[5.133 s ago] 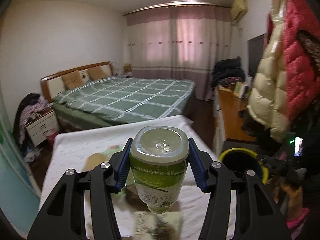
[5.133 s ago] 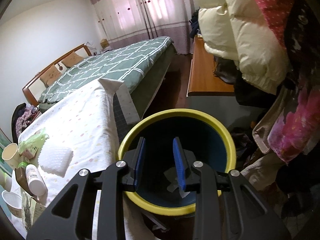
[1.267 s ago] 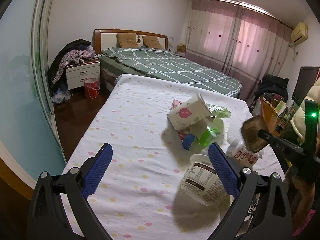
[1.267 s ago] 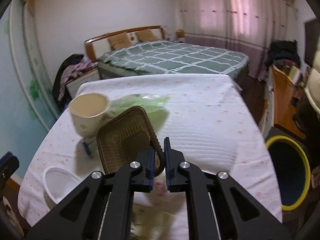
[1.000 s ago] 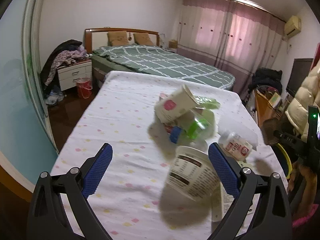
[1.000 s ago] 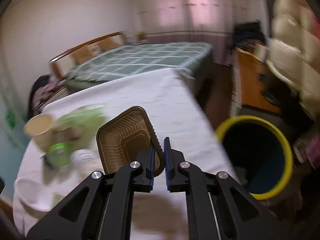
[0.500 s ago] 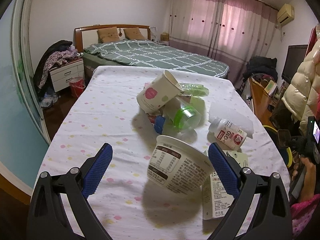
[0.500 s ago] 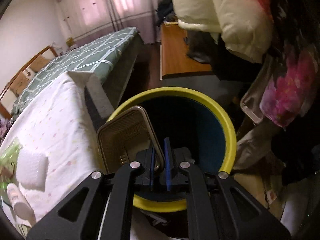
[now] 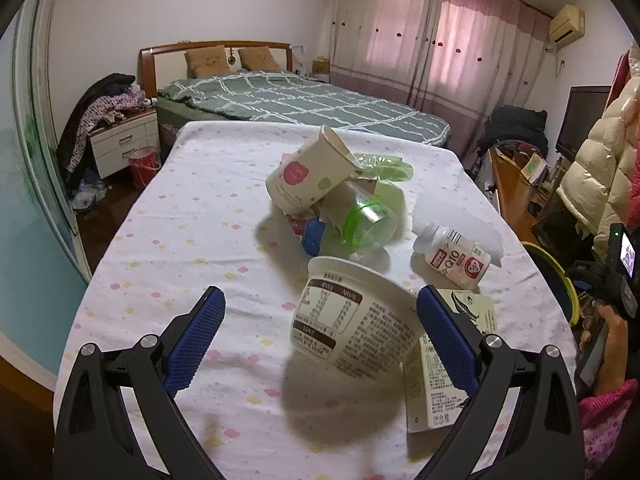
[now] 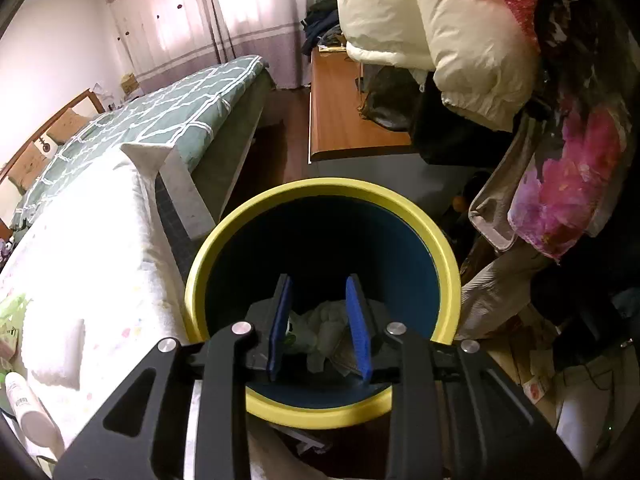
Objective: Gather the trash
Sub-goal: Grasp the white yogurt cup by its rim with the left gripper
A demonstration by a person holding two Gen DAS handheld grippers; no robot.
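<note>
Trash lay in a loose heap on the table (image 9: 192, 216), which serves here as the landmark: a patterned paper cup (image 9: 308, 176) on its side past the table's middle, a clear bottle with a green label (image 9: 360, 220) just nearer than it, green plastic wrap (image 9: 388, 166) behind both, a white supplement bottle (image 9: 456, 256) toward the table's right edge, and a printed white tub (image 9: 352, 328) tipped over near the front edge, touching a flat carton (image 9: 440, 384) on its right. The left gripper (image 9: 320, 332) hung above the table's front edge with its jaws spread wide; the tub sat between the blue pads without either one pressing it. The table's whole left half was bare cloth, with open floor beyond that edge. Off the table's right edge stood the yellow-rimmed bin (image 10: 320, 196), hard against the tablecloth, with crumpled white paper (image 10: 324, 328) in its bottom. The right gripper (image 10: 320, 320) pointed down over the bin's mouth, inside the rim; its jaws had just been opening, stood narrowly apart, and had nothing between them. Hanging coats (image 10: 440, 28) crowded the bin's far side from the table.
</note>
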